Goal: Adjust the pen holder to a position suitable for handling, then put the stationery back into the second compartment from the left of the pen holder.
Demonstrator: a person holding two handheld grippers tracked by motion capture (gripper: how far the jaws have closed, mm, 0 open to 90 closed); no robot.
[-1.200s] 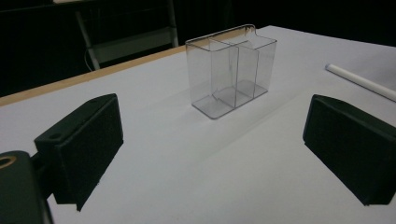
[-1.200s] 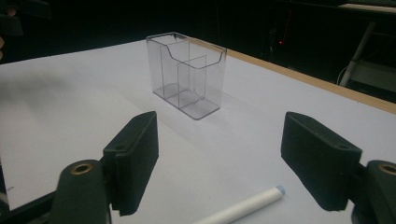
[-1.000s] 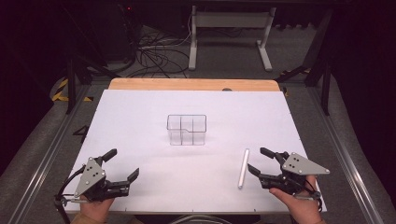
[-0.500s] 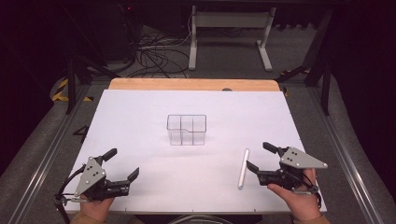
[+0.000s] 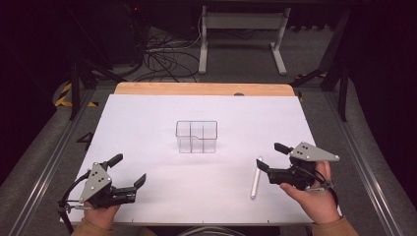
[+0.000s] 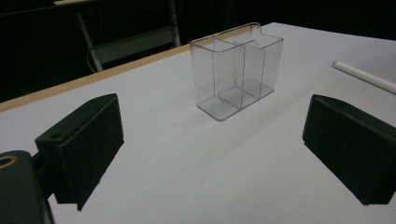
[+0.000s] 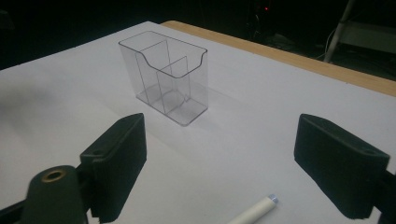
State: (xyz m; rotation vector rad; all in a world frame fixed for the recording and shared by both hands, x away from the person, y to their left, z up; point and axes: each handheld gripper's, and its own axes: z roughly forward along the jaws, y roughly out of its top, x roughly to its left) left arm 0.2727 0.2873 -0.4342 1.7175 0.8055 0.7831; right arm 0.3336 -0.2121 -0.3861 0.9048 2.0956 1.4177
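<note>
A clear plastic organiser box with inner dividers point(image 5: 196, 136) stands upright near the middle of the white-covered tabletop point(image 5: 147, 123), its wooden edge strip showing along the far side. From the left tool's view the box point(image 6: 236, 70) sits ahead between the two black jaws, well apart from them, and its compartments look bare.

A slim white cylindrical stick point(image 5: 255, 177) lies flat on the tabletop toward the near right, pointing roughly away from the person. The right tool point(image 5: 269, 156), held in the person's right hand point(image 5: 314, 194), sits just beside it on the stick's right — its near jaw tip is close to the stick's far end, though whether they touch cannot be told from the high view. In the right tool's own view the stick's end point(image 7: 259, 208) shows at the bottom between the two jaws, which stand wide apart and grip nothing; the box point(image 7: 163, 74) lies farther ahead and to the left.

The left tool point(image 5: 129, 169) rests low at the near left of the tabletop, held by the left hand point(image 5: 98, 214) — its jaws spread wide with nothing between them. It is well apart from both the box and the stick, whose length point(image 6: 364, 77) shows at the right edge of that tool's view.
</note>
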